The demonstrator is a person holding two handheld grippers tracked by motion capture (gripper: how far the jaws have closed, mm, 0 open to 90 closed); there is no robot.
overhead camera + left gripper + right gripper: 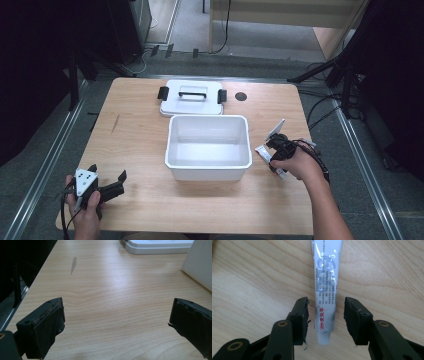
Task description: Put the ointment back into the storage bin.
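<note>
We see a light wooden table (140, 150) with a white open bin (208, 147) near its middle. Just behind the bin lies its white lid (191, 97), flat on the table, with a handle on top and a dark latch at each end. A small dark round spot (241, 96) sits on the tabletop to the right of the lid.

To the right of the bin, the right gripper (274, 145) is held low over a white tube (265, 156) that lies on the wood. In the right gripper view the tube (326, 290) runs lengthwise between the 2 black jaws, its capped end toward the camera and its flat end pointing away. The right gripper (326, 315) is spread, with a strip of bare wood showing on each side between the tube and the jaw pads, so nothing is clamped. Grey and red print covers the tube, too small for us to read.

The left gripper (107, 179) rests at the near left corner of the table, well apart from the bin, a grey 3-cornered plate on top. In the left gripper view its 2 jaws stand wide apart over bare wood (112, 315) with nothing between them. A grey streak (73, 264) marks the wood farther off, and the bin wall (200, 265) and the lid edge (157, 247) show at the upper right.
</note>
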